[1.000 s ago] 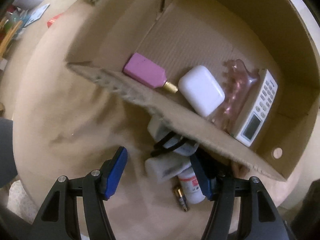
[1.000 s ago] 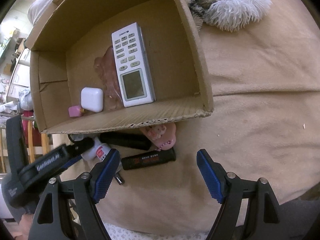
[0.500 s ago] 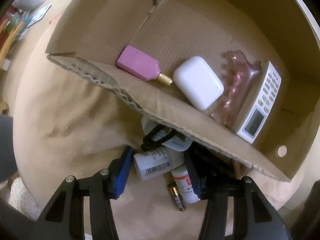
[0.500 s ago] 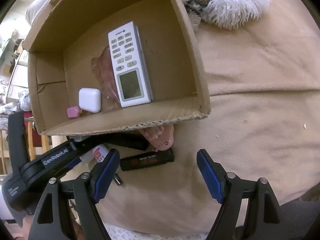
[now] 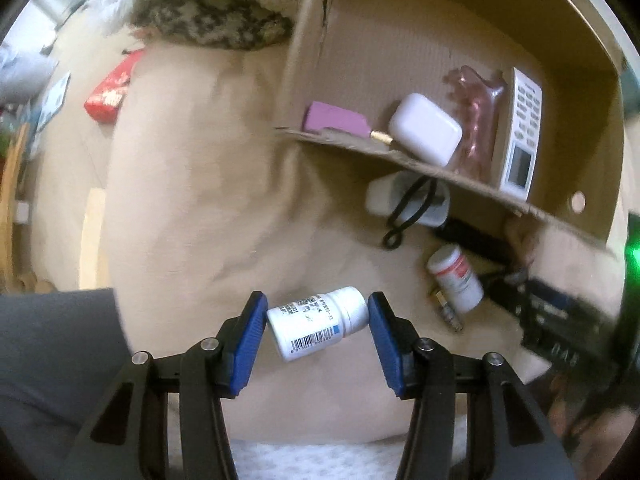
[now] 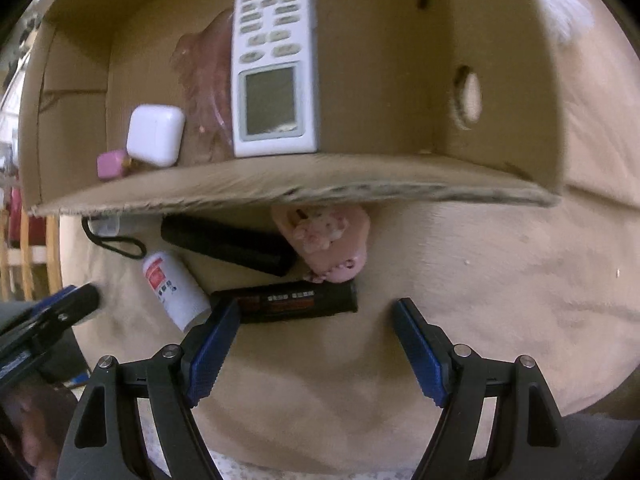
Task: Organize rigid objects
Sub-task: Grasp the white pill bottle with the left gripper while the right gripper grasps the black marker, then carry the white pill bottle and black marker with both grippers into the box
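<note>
The left gripper [image 5: 316, 326] points straight down, and its blue pads are clamped on a small white plastic pill bottle with a barcode label [image 5: 316, 328], one pad on the base, the other on the cap; the bottle hangs tilted, clear of the beige fabric surface [image 5: 192, 200]. Past it, near the front wall of the open brown cardboard box [image 5: 400, 158], lie a white bottle with a red label [image 5: 454, 278], a small battery [image 5: 446, 308] just beside it, and a pale grey object with a black cord loop [image 5: 404, 204] half under the box's edge.

Over to the right gripper [image 6: 316, 322]: its jaws stand wide apart with nothing between the pads, poised above a black cylindrical stick with orange lettering [image 6: 296, 300] lying on the fabric, whose end sits right by the left-hand pad. Just beyond, a second black bar [image 6: 228, 246] and a pink plastic clip with a little figure on it [image 6: 326, 236] rest against the box front.

Inside the box, along its floor: a white remote control with a grey screen [image 6: 274, 64], a translucent pink comb-like piece [image 6: 206, 76] beside it, a white rounded earbud case [image 6: 156, 134], and a purple block with a gold tip [image 5: 336, 120] towards the left corner. A fluffy mottled throw [image 5: 208, 24] lies behind the box.
</note>
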A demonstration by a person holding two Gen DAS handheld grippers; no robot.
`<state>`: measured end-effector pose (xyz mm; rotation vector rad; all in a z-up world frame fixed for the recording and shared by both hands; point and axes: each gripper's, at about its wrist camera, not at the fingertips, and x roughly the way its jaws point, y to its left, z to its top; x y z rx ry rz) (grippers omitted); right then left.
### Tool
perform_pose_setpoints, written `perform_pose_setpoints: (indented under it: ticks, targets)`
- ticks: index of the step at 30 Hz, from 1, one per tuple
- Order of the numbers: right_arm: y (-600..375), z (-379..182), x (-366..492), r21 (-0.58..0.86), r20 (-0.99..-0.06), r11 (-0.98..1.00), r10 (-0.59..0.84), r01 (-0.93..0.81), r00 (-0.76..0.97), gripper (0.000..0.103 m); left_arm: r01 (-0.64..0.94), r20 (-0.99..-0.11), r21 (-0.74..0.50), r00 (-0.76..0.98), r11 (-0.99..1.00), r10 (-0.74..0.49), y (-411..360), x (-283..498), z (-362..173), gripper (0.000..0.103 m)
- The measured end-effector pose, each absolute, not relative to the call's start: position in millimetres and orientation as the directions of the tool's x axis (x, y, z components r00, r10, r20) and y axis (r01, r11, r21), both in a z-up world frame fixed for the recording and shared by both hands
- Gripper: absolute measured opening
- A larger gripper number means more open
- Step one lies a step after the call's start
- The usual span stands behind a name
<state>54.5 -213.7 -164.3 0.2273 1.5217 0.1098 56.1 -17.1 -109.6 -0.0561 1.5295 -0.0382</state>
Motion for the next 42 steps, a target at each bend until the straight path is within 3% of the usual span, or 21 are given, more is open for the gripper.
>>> perform_pose_setpoints:
  ticks: [4, 16, 26, 31, 35, 39, 42]
  targets:
    - [-197.7, -165.1, 54.4, 0.167, -0.985, 0.986, 0.165, 0.031, 0.058, 0.084, 0.02, -0.993, 0.006, 0.116, 1.0, 0.004, 1.9, 53.0, -99.9, 0.048]
    - [-143.6, -172.6, 47.2, -0.018, -0.991, 0.993, -0.002, -0.12, 0.136, 0.091, -0.036, -0.988, -0.052, 0.151, 0.998, -0.046, 26.4, 49.5, -111.3, 0.048]
    - [-162.5, -161.1, 39.8, 0.037, -0.99, 0.994, 0.05, -0.105, 0.13, 0.087, -0.043, -0.985, -0.054, 0.168, 0.998, -0.046, 16.7, 52.0, -109.7, 0.048]
    - [-176.0, -136.1, 22.4, 0.158, -0.978, 0.986, 0.163, -0.05, 0.131, 0.087, -0.054, -0.983, -0.064, 0.175, 0.997, -0.054, 17.0, 45.8, -102.7, 0.048]
    - [-196.4, -84.0, 5.8, 0.237, -0.915, 0.969, 0.245, -0.063, 0.321, 0.087, -0.054, -0.976, -0.076, 0.208, 0.996, -0.063, 17.9, 43.8, -92.4, 0.048]
    - [-219.8, -25.7, -0.1, 0.272, -0.775, 0.958, 0.273, -0.088, 0.57, 0.087, -0.061, -0.972, -0.099, 0.22, 0.993, -0.083, 19.1, 41.5, -86.5, 0.048]
    - [-234.4, -3.4, 13.3, 0.287, -0.693, 0.952, 0.283, -0.106, 0.663, 0.087, -0.066, -0.963, -0.122, 0.249, 0.99, -0.102, 20.9, 40.6, -77.8, 0.048]
